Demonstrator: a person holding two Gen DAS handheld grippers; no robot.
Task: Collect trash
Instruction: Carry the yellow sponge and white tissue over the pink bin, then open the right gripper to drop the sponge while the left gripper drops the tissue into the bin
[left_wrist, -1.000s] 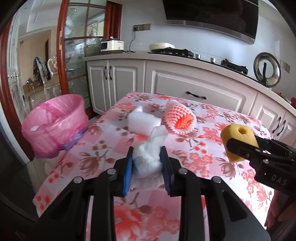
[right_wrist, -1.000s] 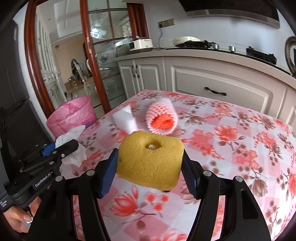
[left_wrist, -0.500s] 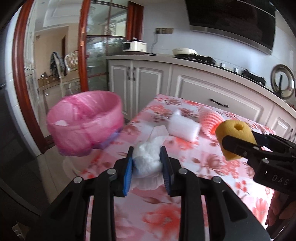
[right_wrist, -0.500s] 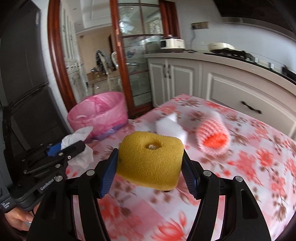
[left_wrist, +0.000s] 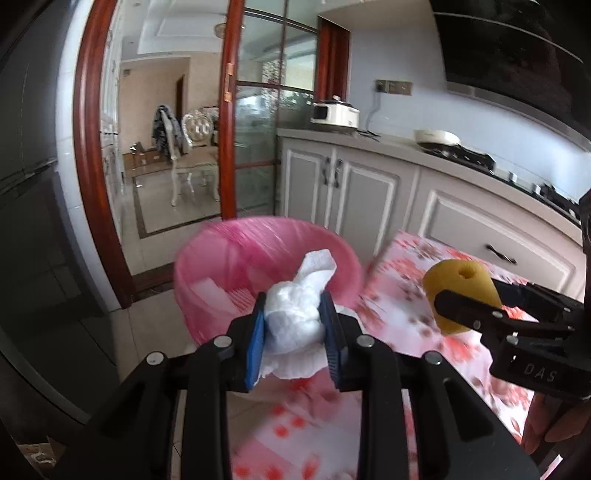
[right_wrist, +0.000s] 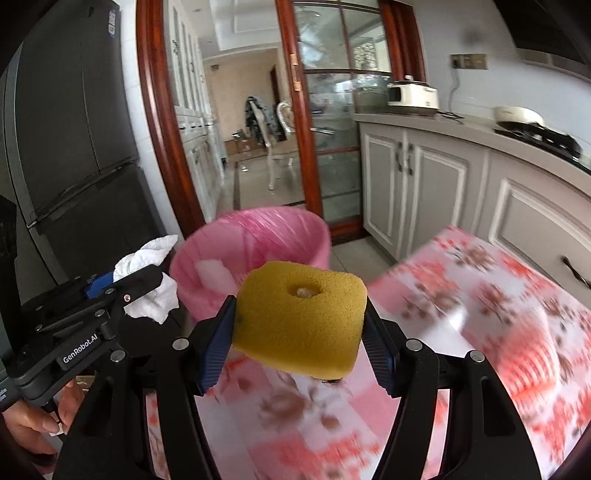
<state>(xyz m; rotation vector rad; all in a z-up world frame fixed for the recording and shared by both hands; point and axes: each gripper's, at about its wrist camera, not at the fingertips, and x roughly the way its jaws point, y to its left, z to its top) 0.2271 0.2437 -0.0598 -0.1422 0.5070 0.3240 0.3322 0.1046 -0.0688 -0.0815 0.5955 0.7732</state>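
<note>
Fingers of the left gripper (left_wrist: 293, 326) are closed onto a crumpled white paper tissue (left_wrist: 295, 317), whose blue pads (left_wrist: 255, 339) press into both its sides; a loose twisted tail of the tissue sticks up beyond the fingertips and more paper hangs below them. Directly ahead of those fingertips, partly behind the tissue, stands a round bin lined with a pink plastic bag (left_wrist: 236, 266), with pale scraps lying inside it.

Fingers of the right gripper (right_wrist: 301, 332) are spread wide and clamped on a yellow squarish sponge block with a small round hole in its top face (right_wrist: 301, 317), filling the whole gap between the blue pads (right_wrist: 214, 347). Beyond the sponge, just past the fingertips, is the same pink-lined bin. In the right wrist view the left gripper appears off to the left of the fingers with the tissue near the bin's rim.

Below and to the right of both sets of fingers lies a table covered with a pink and white floral cloth (right_wrist: 480, 295), blurred. White kitchen cabinets (left_wrist: 369, 192) stand farther ahead on the right.
</note>
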